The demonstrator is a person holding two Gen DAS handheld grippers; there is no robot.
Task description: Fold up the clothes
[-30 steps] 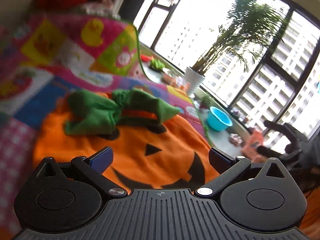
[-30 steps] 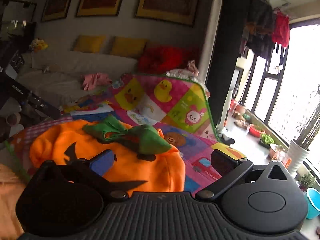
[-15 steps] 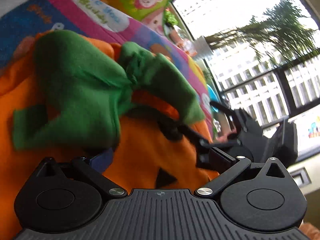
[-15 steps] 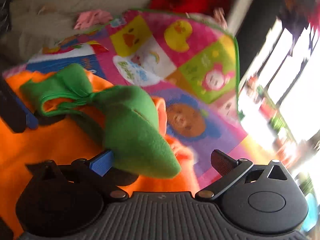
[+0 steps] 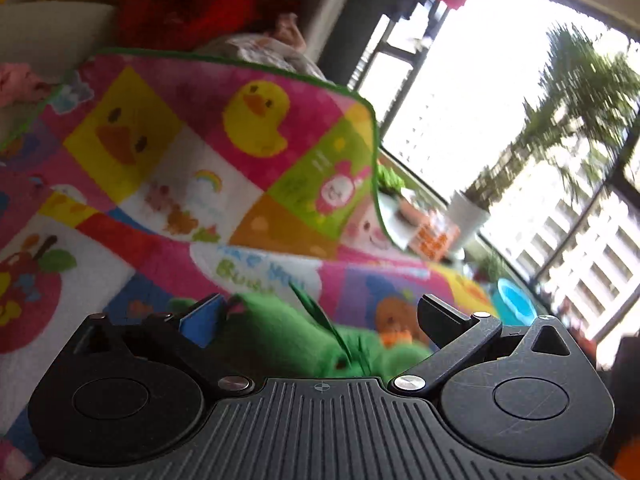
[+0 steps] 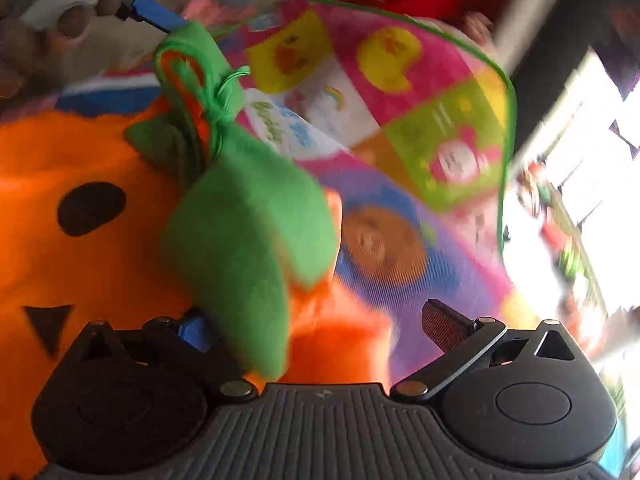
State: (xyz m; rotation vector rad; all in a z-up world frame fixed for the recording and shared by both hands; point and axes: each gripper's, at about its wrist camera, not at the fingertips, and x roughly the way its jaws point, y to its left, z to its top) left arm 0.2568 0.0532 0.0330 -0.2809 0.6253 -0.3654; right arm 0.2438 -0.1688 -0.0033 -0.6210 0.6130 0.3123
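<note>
Cartoon play mat (image 6: 420, 80) covers the surface, window behind. Orange pumpkin costume (image 6: 80, 168) lies on mat's left part; its green collar (image 6: 240, 232) (blurred) sits between both grippers' spread fingers. Left gripper (image 5: 320, 316) released, right gripper (image 6: 320, 328) released, collar ungripped.

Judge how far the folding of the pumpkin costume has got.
Done: no fold shows; the orange fleece pumpkin costume lies spread on the colourful cartoon play mat. In hand: both open tools, left tool and right tool, straddle its green fleece collar. Left: all folding.
</note>
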